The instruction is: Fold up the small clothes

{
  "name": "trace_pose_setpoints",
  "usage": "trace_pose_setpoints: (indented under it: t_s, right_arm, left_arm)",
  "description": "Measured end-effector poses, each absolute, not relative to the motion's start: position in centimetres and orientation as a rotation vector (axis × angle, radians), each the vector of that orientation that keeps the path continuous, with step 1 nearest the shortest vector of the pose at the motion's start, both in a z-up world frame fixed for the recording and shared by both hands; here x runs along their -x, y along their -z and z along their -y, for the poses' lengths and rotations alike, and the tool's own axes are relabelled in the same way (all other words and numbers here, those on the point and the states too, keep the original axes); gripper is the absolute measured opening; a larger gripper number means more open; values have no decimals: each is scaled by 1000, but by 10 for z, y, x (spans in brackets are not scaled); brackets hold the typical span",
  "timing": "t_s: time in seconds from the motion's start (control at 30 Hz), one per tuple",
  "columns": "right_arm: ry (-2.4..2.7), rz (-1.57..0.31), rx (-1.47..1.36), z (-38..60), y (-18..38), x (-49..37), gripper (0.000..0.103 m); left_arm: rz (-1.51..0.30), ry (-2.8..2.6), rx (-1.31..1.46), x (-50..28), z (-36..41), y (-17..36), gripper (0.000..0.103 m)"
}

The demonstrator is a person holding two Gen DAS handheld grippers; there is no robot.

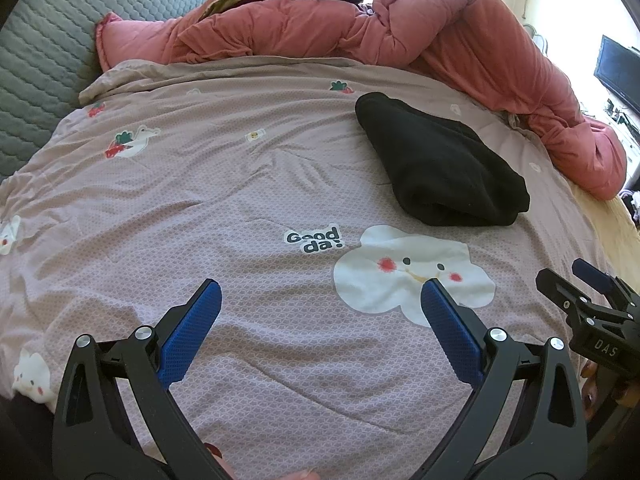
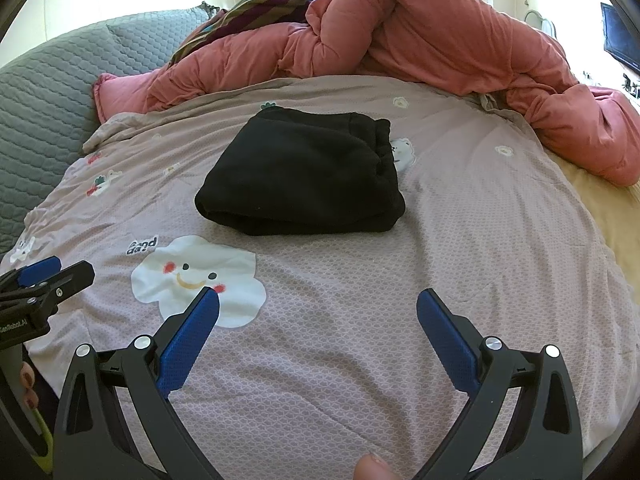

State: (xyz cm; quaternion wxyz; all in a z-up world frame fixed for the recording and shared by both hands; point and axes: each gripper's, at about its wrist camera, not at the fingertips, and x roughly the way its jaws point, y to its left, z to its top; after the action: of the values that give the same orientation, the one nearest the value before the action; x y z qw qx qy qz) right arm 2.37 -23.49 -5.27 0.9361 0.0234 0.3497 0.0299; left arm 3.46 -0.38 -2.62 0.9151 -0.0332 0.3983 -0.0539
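Both hand-held grippers sit right up front, low over the near edge of the bed. Left hand-held gripper (image 1: pixel 320 286) has its blue textured pads spread wide with nothing between them, just hovering over the pinkish-lilac patterned bedsheet (image 1: pixel 224 184). Right hand-held gripper (image 2: pixel 318 296) is the same deal: jaws wide apart, empty, pointing across the sheet.

Using the smiling white cloud print (image 2: pixel 196 276) on the sheet as the marker: the folded black fleece garment (image 2: pixel 304 176) lies flat just beyond it, a bit to the right, not touching either gripper. It looks folded into a compact bundle, with a gathered elastic edge on its far right side. A small "Good da!" text print (image 1: pixel 314 240) sits just left of the cloud.

Well past the cloud, along the far and right side of the bed, a rumpled salmon-pink quilted duvet (image 2: pixel 440 40) is heaped up, with a striped multicoloured cloth (image 2: pixel 260 4) on top. A grey quilted headboard cushion (image 1: pixel 44 60) runs off to the far left.
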Motion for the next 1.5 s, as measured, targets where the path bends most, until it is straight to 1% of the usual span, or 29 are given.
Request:
trace_pose_setpoints:
  t_s: [0.83,1.1,1.23,1.33,1.4,1.5]
  right_arm:
    - [-21,-706,-60,247,54,-24,98]
    - [76,-734,-105,266,59,-29,98]
    - [199,-734,-148,292,59,-23,98]
    - [354,-717,-205,329,54,-11,98]
    - [461,-707,-271,364,51,2,98]
    - [713,-688,-390,438,52,36,98]
  left_arm:
    - [-833,106,76,-35,3,29,93]
    - [-890,67,43,-43,0,38,93]
    - [-923,82,78,-52,-13,43,93]
    - [-930,59,87,-65,-30,41,94]
    - [-936,36,130,-78,-54,40,93]
    - [-937,-51,181,-100,-110,40,93]
